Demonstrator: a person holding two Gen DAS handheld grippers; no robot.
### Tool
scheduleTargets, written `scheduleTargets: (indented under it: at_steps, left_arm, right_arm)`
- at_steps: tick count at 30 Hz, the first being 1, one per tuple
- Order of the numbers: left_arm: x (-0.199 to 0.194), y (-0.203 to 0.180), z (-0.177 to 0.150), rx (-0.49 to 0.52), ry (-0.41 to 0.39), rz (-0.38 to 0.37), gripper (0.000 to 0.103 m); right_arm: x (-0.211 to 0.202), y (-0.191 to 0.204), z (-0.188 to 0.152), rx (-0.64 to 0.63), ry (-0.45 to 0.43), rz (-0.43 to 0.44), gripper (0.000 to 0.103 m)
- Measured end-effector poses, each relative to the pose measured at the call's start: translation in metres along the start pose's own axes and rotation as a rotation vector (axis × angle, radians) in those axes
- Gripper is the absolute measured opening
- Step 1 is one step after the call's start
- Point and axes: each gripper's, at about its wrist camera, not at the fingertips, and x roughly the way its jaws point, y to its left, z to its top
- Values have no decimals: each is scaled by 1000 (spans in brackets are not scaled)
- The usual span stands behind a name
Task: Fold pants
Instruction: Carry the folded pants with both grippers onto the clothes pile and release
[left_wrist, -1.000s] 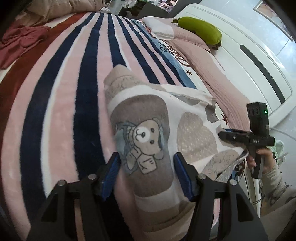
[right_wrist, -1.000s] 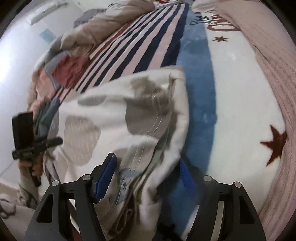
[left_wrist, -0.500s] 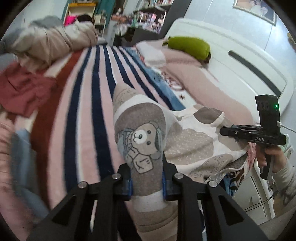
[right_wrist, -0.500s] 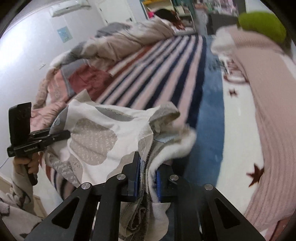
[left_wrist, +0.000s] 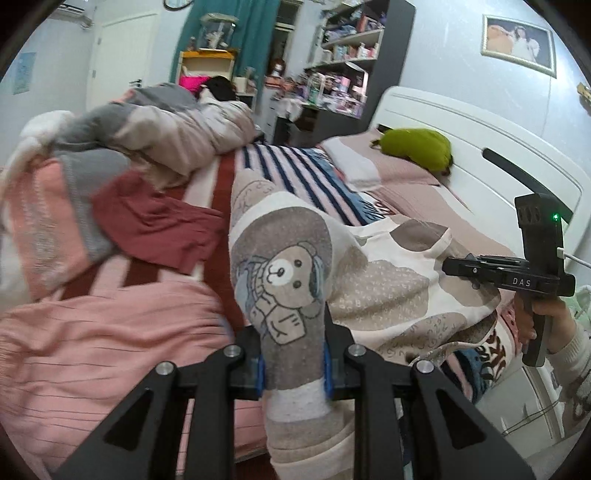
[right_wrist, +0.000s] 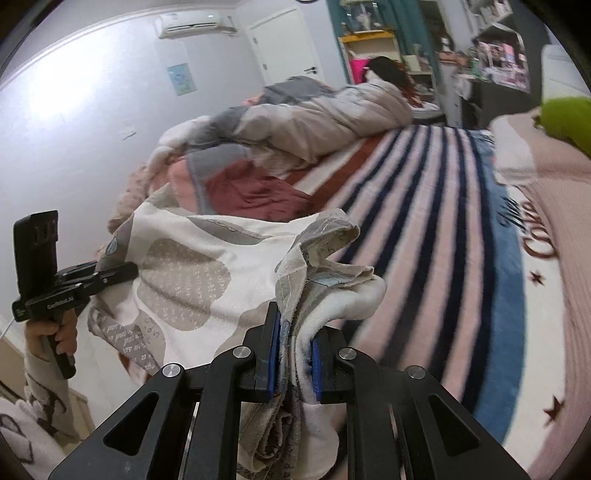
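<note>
The pants (left_wrist: 284, 273) are cream fleece with brown patches and a bear print. They hang stretched between my two grippers above the bed. My left gripper (left_wrist: 293, 373) is shut on one bunched corner, with the bear patch rising just beyond the blue pads. My right gripper (right_wrist: 294, 363) is shut on the other corner, a thick fold of fabric (right_wrist: 332, 295). The left wrist view shows the right gripper (left_wrist: 448, 266) at the right, held by a hand. In the right wrist view the left gripper (right_wrist: 129, 273) is at the left.
Under the pants lies a striped blanket (right_wrist: 424, 221). A dark red garment (left_wrist: 155, 225) and a heaped duvet (left_wrist: 166, 125) lie at the far left. A pink ribbed cloth (left_wrist: 92, 332) is near left. A green pillow (left_wrist: 417, 147) rests by the white headboard (left_wrist: 480, 129).
Both grippers closed on the pants' corners, then rose and tilted up, lifting the fabric off the blanket. More of the room now shows.
</note>
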Motion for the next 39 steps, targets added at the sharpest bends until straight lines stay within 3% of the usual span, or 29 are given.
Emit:
scheduleTargets:
  at_steps: [7, 15, 23, 30, 39]
  left_arm:
    - [-47, 68, 15, -28, -20, 98, 19]
    - [-85, 142, 15, -68, 9, 228, 19]
    - [-98, 192, -12, -175, 38, 227, 19]
    - [-80, 213, -43, -238, 79, 221, 23]
    - [-61, 215, -42, -225, 92, 219, 26]
  right_arm:
    - [47, 70, 38, -75, 8, 110, 9]
    - [103, 129, 64, -131, 51, 246, 9]
    - [145, 159, 71, -147, 127, 358, 9]
    - [161, 158, 59, -137, 199, 361, 9]
    - [169, 155, 38, -146, 214, 281, 10]
